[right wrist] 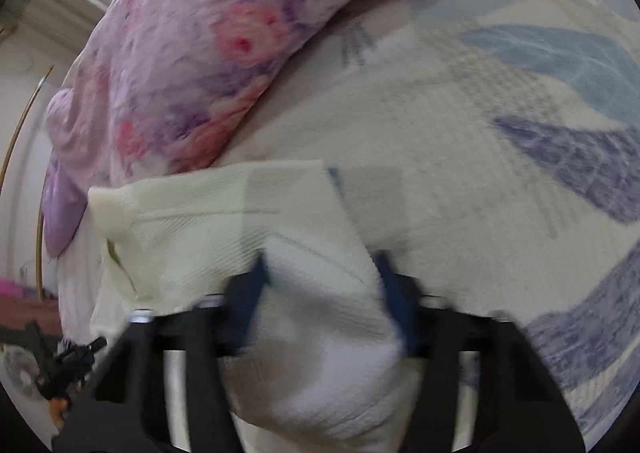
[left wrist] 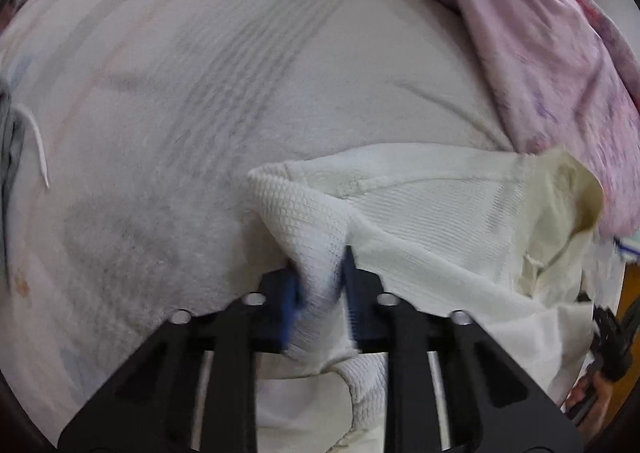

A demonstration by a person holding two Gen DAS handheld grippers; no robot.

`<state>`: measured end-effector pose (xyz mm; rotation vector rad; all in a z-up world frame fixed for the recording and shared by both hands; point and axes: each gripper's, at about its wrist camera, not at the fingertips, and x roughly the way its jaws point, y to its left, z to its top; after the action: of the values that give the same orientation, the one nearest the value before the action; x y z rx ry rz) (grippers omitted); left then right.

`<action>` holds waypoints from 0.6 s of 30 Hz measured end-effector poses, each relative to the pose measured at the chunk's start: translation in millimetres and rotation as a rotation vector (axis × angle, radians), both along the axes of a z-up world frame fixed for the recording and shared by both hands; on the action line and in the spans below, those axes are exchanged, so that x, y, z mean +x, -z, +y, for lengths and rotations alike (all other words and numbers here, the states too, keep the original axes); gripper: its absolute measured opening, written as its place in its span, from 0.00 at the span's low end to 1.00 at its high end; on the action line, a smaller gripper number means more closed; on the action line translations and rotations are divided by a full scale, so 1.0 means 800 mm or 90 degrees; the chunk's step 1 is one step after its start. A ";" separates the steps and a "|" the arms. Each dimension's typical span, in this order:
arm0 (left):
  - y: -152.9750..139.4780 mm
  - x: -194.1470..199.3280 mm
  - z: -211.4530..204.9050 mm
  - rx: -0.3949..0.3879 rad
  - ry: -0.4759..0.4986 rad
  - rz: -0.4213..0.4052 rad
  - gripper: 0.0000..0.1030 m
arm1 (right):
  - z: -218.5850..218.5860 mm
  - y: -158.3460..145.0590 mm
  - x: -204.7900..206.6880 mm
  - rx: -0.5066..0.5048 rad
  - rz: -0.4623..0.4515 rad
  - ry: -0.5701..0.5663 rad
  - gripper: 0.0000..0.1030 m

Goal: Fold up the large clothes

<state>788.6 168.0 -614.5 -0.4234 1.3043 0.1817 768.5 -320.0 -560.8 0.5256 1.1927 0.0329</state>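
A white waffle-knit garment (left wrist: 432,221) hangs stretched above the bed. In the left wrist view my left gripper (left wrist: 320,273) is shut on a bunched fold of it, and the cloth runs off to the right. In the right wrist view my right gripper (right wrist: 320,277) has its blue-padded fingers (right wrist: 252,293) around another thick fold of the same garment (right wrist: 224,221), which runs off to the left. The view is blurred, and the fold fills the gap between the fingers.
A pale bedsheet (left wrist: 200,93) with faint blue and grey prints (right wrist: 560,157) lies below. A pink and purple floral quilt (right wrist: 208,33) is heaped along the far side, also seen in the left view (left wrist: 552,53). A grey cloth with a white cord (left wrist: 36,141) lies at the left edge.
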 end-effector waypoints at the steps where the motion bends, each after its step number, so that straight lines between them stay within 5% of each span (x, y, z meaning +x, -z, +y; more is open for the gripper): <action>1: -0.009 -0.003 -0.002 0.001 0.004 -0.013 0.15 | -0.001 -0.008 -0.003 -0.001 -0.014 0.003 0.13; 5: -0.063 -0.045 0.003 -0.025 0.026 -0.084 0.09 | -0.021 -0.061 -0.035 0.055 -0.108 0.012 0.10; 10: -0.121 -0.127 0.008 -0.037 0.035 -0.134 0.09 | -0.031 -0.136 -0.133 0.089 -0.197 -0.010 0.10; 14: -0.134 -0.201 0.008 -0.046 0.011 -0.122 0.09 | -0.045 -0.149 -0.221 0.097 -0.194 0.008 0.10; 18: -0.107 -0.281 0.021 -0.061 -0.024 -0.043 0.09 | -0.056 -0.124 -0.308 0.093 -0.111 0.029 0.10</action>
<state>564.1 185.1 -528.7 -0.5312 1.2419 0.1353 522.2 -365.1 -462.0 0.6648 1.0120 0.1258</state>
